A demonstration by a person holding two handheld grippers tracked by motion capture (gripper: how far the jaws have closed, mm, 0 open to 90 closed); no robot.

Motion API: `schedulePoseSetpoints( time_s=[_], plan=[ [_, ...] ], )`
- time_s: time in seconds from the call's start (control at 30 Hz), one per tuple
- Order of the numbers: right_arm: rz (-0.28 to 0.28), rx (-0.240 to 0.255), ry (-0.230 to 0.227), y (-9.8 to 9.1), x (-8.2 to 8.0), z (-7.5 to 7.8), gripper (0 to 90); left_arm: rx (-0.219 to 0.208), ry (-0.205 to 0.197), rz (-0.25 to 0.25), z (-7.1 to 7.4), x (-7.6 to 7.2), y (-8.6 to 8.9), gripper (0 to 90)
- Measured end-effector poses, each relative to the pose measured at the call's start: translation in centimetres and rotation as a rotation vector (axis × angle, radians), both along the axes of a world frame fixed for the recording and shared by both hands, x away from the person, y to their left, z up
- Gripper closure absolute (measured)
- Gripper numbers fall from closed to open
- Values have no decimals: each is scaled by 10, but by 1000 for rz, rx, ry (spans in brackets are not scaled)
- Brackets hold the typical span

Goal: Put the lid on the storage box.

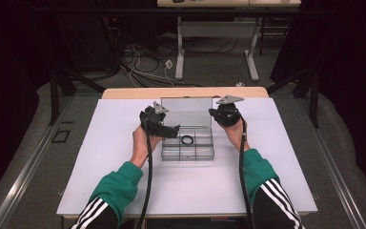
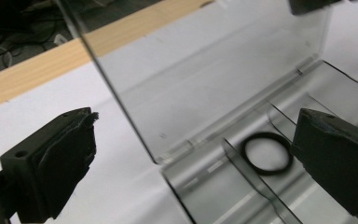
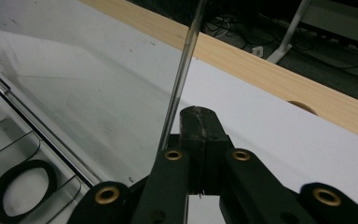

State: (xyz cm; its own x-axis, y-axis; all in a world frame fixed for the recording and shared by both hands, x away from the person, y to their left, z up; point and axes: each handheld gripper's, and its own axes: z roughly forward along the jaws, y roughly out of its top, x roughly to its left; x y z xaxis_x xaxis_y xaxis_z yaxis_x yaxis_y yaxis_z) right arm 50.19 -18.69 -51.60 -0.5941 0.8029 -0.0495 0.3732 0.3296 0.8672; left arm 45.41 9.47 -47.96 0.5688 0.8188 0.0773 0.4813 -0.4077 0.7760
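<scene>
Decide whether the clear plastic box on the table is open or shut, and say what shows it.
Open. The lid of the clear box stands upright from the rear hinge, its compartments and the black ring exposed; the right gripper pinches its edge.

From above we cannot make out the jaws of the right gripper (image 1: 225,116): its own body covers them. In the left gripper view the clear box (image 2: 261,154) runs off the bottom and right edges, and a dark corner of the other gripper is cut by the top edge. In the right gripper view the black ring (image 3: 21,189) is clipped at the bottom and the lid (image 3: 88,88) at the top.
</scene>
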Motion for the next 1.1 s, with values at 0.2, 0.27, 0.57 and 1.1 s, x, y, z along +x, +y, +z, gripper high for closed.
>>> schedulePoseSetpoints(
  time_s=[0.2, 0.27, 0.57, 1.1],
  plan=[
    [6, -5, 8, 0, -1, 1, 900, 0, 21, 11, 13, 22, 7, 79],
    [3, -9, 4, 0, -2, 1, 900, -18, 24, 13, 15, 27, 10, 201],
    [12, -11, 3, -1, -3, 2, 900, -72, 0, -21, 17, 31, 19, 593],
    [45, -33, 37, -18, -26, 33, 780, -104, -26, -53, 14, 25, 23, 711]
  ],
)
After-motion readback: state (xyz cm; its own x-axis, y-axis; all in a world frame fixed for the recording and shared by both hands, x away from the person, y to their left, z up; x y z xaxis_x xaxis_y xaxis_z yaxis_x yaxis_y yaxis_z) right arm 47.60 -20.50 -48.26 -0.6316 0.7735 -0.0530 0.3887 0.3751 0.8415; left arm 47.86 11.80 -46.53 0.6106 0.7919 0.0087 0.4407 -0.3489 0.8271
